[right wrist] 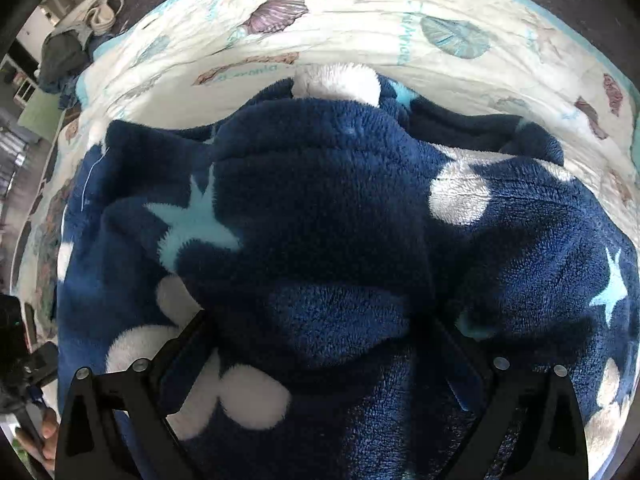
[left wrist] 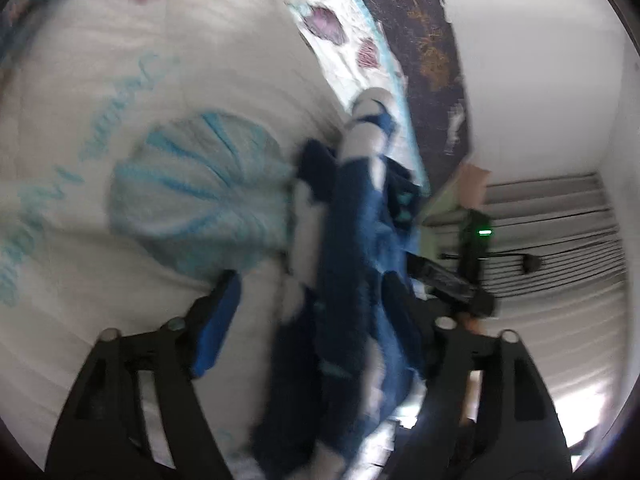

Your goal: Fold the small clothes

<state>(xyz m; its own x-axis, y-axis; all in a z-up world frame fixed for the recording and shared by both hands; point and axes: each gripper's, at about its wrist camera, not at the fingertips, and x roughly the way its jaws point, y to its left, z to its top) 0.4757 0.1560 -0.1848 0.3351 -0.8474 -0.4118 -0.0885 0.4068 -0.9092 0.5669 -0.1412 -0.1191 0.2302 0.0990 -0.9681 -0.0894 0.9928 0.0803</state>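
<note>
A small navy fleece garment (right wrist: 320,208) with white dots and pale blue stars lies bunched on a bed with a seashell-print sheet (right wrist: 360,28). My right gripper (right wrist: 320,344) is right over it, fingers wide apart, with a thick fold of fleece between them. In the left wrist view the same garment (left wrist: 352,264) shows as a blurred blue and white strip between my left gripper's (left wrist: 316,312) spread fingers (left wrist: 216,320). The right gripper's body (left wrist: 460,280) shows just beyond it. The left gripper (right wrist: 24,364) shows at the far left edge of the right wrist view.
The bed sheet (left wrist: 140,100) fills the left of the left wrist view. A dark floor (left wrist: 424,40) and white wall lie beyond the bed edge. Dark clothes and a bag (right wrist: 80,40) sit on the floor at the upper left.
</note>
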